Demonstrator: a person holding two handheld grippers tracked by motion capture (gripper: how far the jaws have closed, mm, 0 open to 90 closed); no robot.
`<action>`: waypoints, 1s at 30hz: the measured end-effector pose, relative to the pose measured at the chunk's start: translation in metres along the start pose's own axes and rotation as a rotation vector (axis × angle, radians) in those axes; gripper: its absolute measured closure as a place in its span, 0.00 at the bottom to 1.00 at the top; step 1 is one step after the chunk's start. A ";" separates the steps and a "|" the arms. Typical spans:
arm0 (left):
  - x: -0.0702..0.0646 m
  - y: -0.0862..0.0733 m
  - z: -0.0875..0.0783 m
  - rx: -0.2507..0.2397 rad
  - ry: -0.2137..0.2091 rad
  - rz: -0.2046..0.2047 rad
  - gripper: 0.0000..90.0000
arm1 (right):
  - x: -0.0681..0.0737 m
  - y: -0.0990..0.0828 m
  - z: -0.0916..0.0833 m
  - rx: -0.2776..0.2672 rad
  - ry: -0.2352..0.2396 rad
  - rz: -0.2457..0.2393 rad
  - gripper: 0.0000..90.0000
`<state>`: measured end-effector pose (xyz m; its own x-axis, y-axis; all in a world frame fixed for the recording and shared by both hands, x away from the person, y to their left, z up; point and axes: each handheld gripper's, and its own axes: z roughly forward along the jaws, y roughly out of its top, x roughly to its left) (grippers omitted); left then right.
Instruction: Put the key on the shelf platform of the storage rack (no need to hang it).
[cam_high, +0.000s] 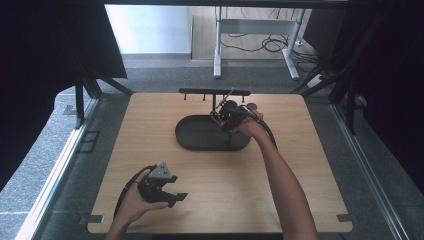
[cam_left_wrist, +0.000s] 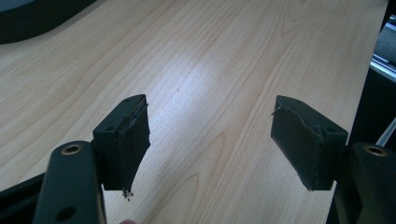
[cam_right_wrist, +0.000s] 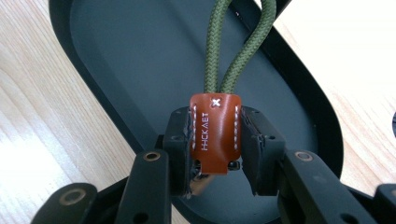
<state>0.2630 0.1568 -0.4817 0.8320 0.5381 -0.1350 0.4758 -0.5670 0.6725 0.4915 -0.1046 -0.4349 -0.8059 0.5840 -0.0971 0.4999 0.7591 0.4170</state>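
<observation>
Above the black oval tray (cam_high: 200, 137), right gripper (cam_right_wrist: 217, 154) clamps a brown leather tag (cam_right_wrist: 215, 133) with green cord loop (cam_right_wrist: 238, 42); left gripper (cam_left_wrist: 210, 144) spread wide over the table (cam_left_wrist: 201, 70).

Daylight is falling from the far side, beyond the right gripper (cam_high: 223, 116), brightening the pale floor there while the flanks of the high view are sinking into near-black. The table (cam_high: 150, 135) is showing evenly lit, with soft resolution and slight bowing at the edges. Ahead of the left gripper (cam_left_wrist: 210, 140), a broad white glare is washing out the wood grain. Above the right gripper's jaws, the leather tab (cam_right_wrist: 215, 133) is staying sharp; the tray (cam_right_wrist: 130, 56) behind is softening, and wood at both sides is blowing out.
</observation>
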 end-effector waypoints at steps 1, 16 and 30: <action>0.000 0.000 0.000 0.001 -0.002 0.001 0.32 | 0.001 0.000 0.001 0.005 -0.002 0.006 0.73; -0.001 0.000 0.002 0.003 -0.002 -0.002 0.32 | 0.000 -0.015 -0.003 -0.016 0.009 0.016 0.65; -0.003 0.002 0.004 0.013 -0.002 0.009 0.32 | 0.010 -0.046 -0.042 -0.093 0.033 0.045 0.64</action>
<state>0.2626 0.1519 -0.4831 0.8369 0.5314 -0.1308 0.4719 -0.5797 0.6642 0.4473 -0.1462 -0.4176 -0.7940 0.6061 -0.0467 0.5057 0.7011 0.5028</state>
